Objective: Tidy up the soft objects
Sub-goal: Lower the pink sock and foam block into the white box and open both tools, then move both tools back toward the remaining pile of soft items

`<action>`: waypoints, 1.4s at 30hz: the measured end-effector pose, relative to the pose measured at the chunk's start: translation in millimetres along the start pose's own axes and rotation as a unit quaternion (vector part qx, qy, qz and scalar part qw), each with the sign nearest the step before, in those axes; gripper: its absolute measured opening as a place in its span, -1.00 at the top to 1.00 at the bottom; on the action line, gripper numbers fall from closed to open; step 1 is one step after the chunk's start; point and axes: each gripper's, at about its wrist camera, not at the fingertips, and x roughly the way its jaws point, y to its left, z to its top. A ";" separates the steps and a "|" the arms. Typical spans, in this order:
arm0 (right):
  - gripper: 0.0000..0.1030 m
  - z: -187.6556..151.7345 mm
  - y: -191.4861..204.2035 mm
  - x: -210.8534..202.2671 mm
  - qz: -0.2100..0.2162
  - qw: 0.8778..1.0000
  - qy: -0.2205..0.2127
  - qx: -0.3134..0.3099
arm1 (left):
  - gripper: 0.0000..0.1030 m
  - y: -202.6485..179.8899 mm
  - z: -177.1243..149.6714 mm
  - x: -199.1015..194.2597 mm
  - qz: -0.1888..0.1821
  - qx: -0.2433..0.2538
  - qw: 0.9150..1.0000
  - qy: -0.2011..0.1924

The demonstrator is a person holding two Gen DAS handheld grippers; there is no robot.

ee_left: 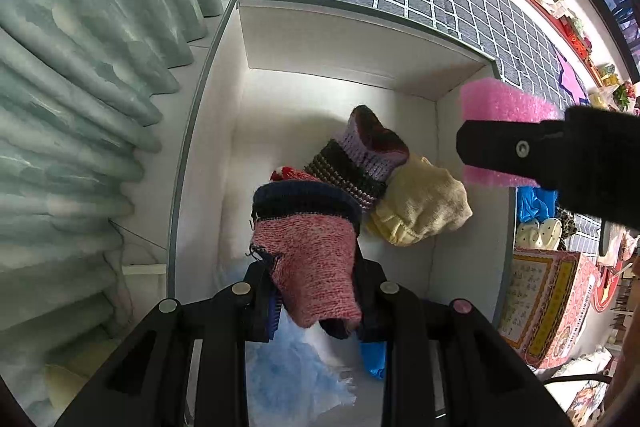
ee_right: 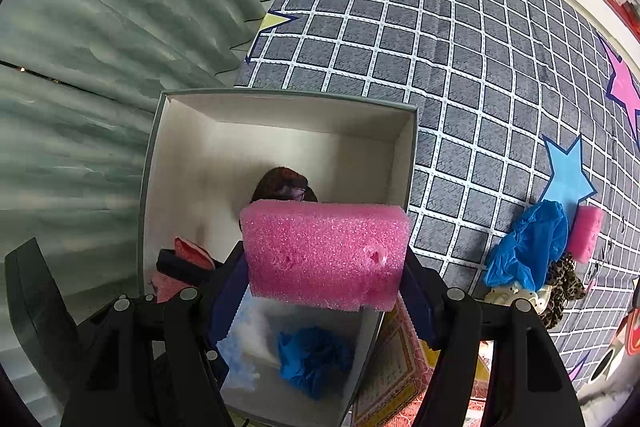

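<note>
My left gripper (ee_left: 316,291) is shut on a pink and navy knitted sock (ee_left: 312,259), held over the open white box (ee_left: 320,39). Inside the box lie a purple striped knit sock (ee_left: 356,163), a cream sock (ee_left: 424,207), a pale blue fluffy cloth (ee_left: 296,375) and a blue crumpled piece (ee_left: 374,363). My right gripper (ee_right: 326,279) is shut on a pink foam block (ee_right: 324,255), held above the box's right side (ee_right: 408,163). In the left wrist view that block (ee_left: 504,103) shows at the right with one black finger (ee_left: 500,147) across it.
Green curtains (ee_left: 80,67) hang left of the box. A grey checked mat with stars (ee_right: 460,47) spreads to the right. On it lie a blue plastic bag (ee_right: 528,247), a second pink foam piece (ee_right: 586,233) and a leopard-print item (ee_right: 564,287). A patterned red and yellow box (ee_left: 552,311) stands beside the white box.
</note>
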 end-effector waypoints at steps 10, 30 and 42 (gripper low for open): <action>-0.39 4.1 3.0 5.1 0.001 1.000 0.005 -0.009 | 0.43 0.0 1.4 5.2 -0.002 0.000 1.000 0.007; -0.98 6.1 -14.0 -5.5 0.049 0.999 -0.013 0.014 | -0.99 -1.8 4.7 -3.4 -0.042 -0.009 0.999 -0.001; -0.98 -18.7 -82.9 -58.7 0.108 0.989 -0.022 0.100 | -0.99 -39.7 23.0 -37.7 -0.110 0.015 0.994 0.015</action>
